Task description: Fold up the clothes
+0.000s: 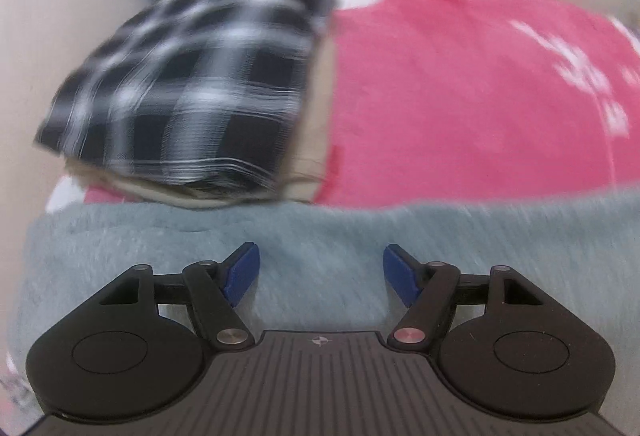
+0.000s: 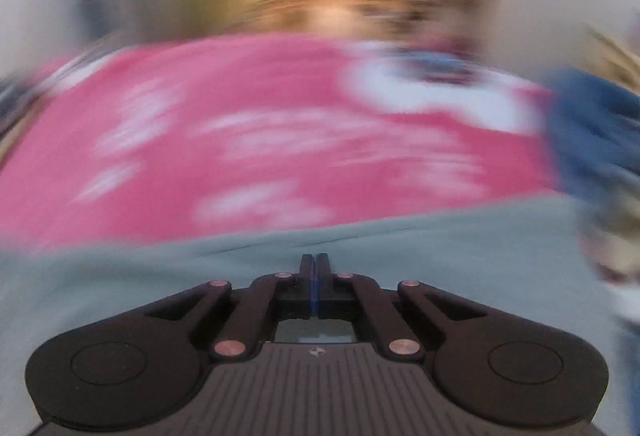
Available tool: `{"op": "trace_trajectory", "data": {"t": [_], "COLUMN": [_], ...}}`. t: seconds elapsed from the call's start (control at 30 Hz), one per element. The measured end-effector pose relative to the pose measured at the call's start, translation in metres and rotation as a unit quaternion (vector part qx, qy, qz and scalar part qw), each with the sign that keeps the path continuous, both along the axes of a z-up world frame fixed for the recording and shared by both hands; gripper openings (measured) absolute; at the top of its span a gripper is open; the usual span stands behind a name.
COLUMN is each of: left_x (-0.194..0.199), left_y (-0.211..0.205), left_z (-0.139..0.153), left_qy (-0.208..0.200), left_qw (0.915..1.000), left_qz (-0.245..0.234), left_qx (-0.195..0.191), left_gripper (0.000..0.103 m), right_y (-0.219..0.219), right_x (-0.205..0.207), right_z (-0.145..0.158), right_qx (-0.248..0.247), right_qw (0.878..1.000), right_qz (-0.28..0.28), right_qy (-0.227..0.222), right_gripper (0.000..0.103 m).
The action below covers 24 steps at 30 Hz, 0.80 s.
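A grey fleecy garment [image 1: 320, 236] lies spread under my left gripper [image 1: 319, 260], whose blue-padded jaws stand open over it with nothing between them. Behind it a folded black-and-white checked garment [image 1: 180, 92] rests on a pink bed cover with white print [image 1: 460, 96]. In the right wrist view the same grey garment [image 2: 280, 256] lies below my right gripper [image 2: 315, 258], whose fingers are shut together; no cloth shows between them. This view is heavily smeared by motion.
A blue garment [image 2: 592, 132] lies at the right edge of the pink cover [image 2: 240, 140]. A pale folded piece [image 1: 308, 172] peeks from under the checked one. Pale walls and a cluttered, bright room lie beyond the bed.
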<state>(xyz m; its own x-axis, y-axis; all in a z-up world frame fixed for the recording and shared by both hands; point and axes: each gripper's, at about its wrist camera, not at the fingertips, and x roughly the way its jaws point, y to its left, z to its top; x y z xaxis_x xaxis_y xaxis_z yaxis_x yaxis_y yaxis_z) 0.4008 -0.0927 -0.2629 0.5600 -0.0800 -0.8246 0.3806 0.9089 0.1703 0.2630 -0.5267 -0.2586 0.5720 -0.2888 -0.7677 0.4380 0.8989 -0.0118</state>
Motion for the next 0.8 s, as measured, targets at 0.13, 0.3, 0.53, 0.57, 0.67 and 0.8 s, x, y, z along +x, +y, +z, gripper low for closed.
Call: {"op": "trace_trajectory", "data": {"t": [0.13,0.3,0.53,0.57,0.67,0.8], "left_x": [0.012,0.013,0.005,0.000,-0.013,-0.044], "left_y": [0.007,0.004,0.012,0.018,0.041,0.077], "left_z": [-0.005,-0.009,0.020,0.032,0.070,0.117], "left_qy": [-0.001,-0.011,-0.009,-0.012,-0.013,0.001], "left_qw": [0.9997,0.9993,0.9975,0.9974,0.9970,0.9948], "left_qz": [0.024,0.034,0.054,0.056,0.069,0.101], "left_qx": [-0.008,0.004,0.045,0.045,0.031,0.011], "left_gripper": [0.080,0.090,0.091,0.091,0.091,0.091], "right_y": [-0.074,-0.059,-0.087,-0.090,-0.072,-0.024], "right_x": [-0.067,-0.106,-0.120,-0.130,-0.147,-0.147], "right_z": [0.007,0.023,0.005,0.013,0.037,0.045], "right_qx": [0.018,0.060,-0.001,-0.013,0.006,0.103], "right_qw": [0.989,0.997,0.986,0.983,0.991,0.994], "right_qz": [-0.143,-0.039,-0.153,-0.173,-0.127,0.013], "right_qy": [0.007,-0.015,0.060,0.059,0.039,0.022], "right_gripper": [0.006,0.006,0.005,0.006,0.012,0.012]}}
